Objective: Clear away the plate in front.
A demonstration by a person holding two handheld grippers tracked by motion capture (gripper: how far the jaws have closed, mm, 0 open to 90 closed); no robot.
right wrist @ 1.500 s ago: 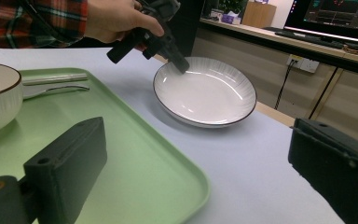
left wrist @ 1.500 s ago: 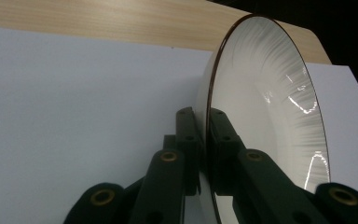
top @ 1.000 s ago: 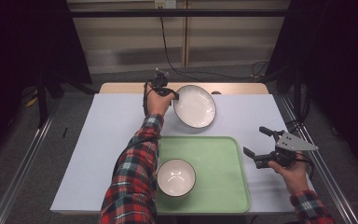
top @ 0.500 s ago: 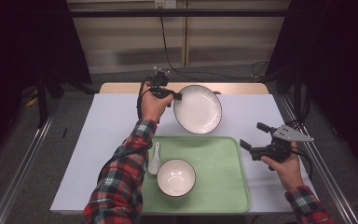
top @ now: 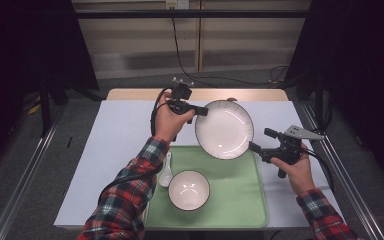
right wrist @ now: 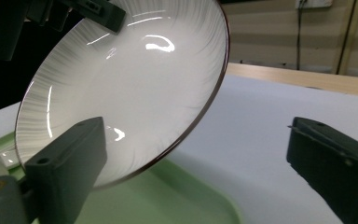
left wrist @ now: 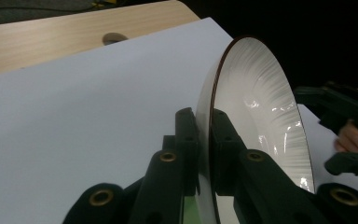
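Note:
A white ribbed plate (top: 224, 129) with a dark rim hangs tilted in the air over the far edge of the green tray (top: 240, 195). My left gripper (top: 202, 111) is shut on its upper left rim; in the left gripper view the pads (left wrist: 186, 135) clamp the rim of the plate (left wrist: 261, 107). My right gripper (top: 261, 140) is open at the plate's lower right edge. Its jaws have just been closing a little. In the right gripper view (right wrist: 196, 133) the plate (right wrist: 121, 84) leans over the left jaw, and the pads do not press on it.
On the tray stands a white bowl (top: 189, 189), with a white spoon (top: 166, 172) at the tray's left edge. A white sheet (top: 110, 140) covers the table, and a wooden strip (top: 130, 94) shows at the far edge. Dark frames stand at both sides.
The left hand has lifted the plate off the table and carried it right, nearer the tray, tilting it. The right gripper has moved left up to the plate's edge.

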